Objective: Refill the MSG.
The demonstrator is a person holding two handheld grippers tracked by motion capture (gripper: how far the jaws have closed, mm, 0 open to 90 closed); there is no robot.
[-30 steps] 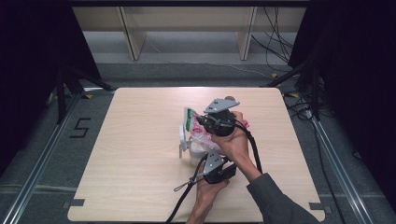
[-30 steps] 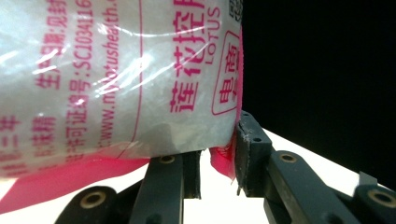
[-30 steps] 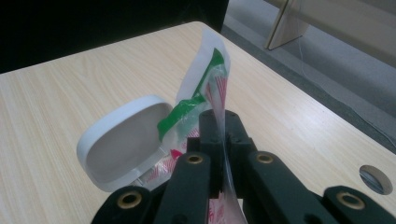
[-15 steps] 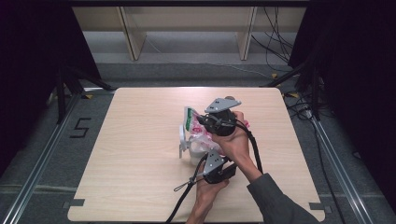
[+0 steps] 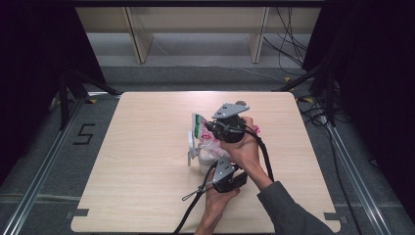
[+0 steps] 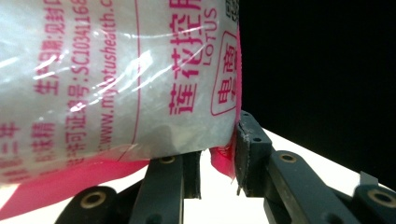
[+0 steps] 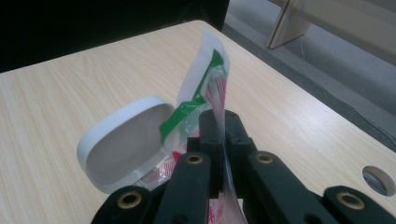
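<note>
Looks like a pour being set up here. Clear bag (image 5: pixel 209 145) of white grains with pink print, held up over the middle of the counter (image 5: pixel 137 186), right above a white tub (image 5: pixel 205 160) with its flip lid (image 7: pixel 123 144) swung open toward the left. Right gripper (image 5: pixel 208 128) on the far side, jaws squeezed fully together on the thin film at the bag's top edge, just beside the green and white strip (image 7: pixel 205 88). Probably done that way to keep the mouth steady and aimed, since floppy film would fold over otherwise. Left gripper (image 5: pixel 215 165) on the near side, coming up under the bag's bottom end, jaws (image 6: pixel 218 149) partly apart with the pink bottom seam (image 6: pixel 224 161) tucked in between and lying against one pad. Bit of a gap on the other side, so can't tell whether that's a real pinch or just a cradle. Makes sense either way: lifting the bottom while pinning the top tips the grains toward the mouth. Lid thrown wide to leave the tub's opening free underneath. Main worry, just guessing: bag sagging sideways and dumping grains onto the counter instead of into the tub.
</note>
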